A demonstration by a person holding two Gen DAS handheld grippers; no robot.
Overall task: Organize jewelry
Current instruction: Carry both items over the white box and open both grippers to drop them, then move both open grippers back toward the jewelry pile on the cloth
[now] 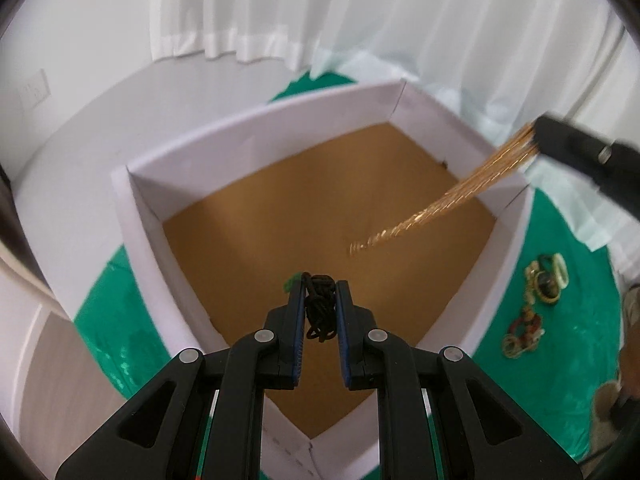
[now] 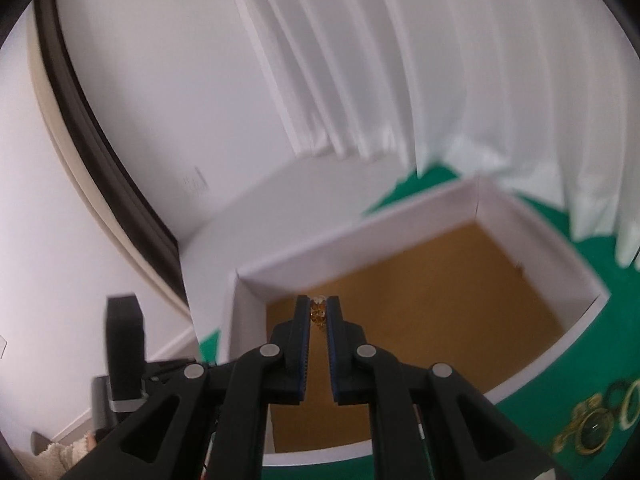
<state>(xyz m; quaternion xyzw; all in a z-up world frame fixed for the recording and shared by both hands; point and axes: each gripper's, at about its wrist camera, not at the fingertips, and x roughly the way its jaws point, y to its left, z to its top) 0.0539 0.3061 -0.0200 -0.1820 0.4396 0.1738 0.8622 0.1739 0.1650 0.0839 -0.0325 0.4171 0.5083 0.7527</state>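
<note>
Left wrist view: the left claw (image 1: pixel 318 304) is pinched narrow on a bundle of black cord (image 1: pixel 319 306) above the brown floor of the white-walled box (image 1: pixel 140 208); loops hang loose and could snag a pad on release. To its right the right claw (image 1: pixel 538 134) trails a blurred gold chain (image 1: pixel 424 212) into the box; if it swings, it could drape over the wall. More jewelry (image 1: pixel 544 280) waits on the green tabletop (image 1: pixel 104 336).

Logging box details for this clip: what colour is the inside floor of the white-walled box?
Brown, like cardboard or cork; the box floor shows best in the left wrist view.
</note>
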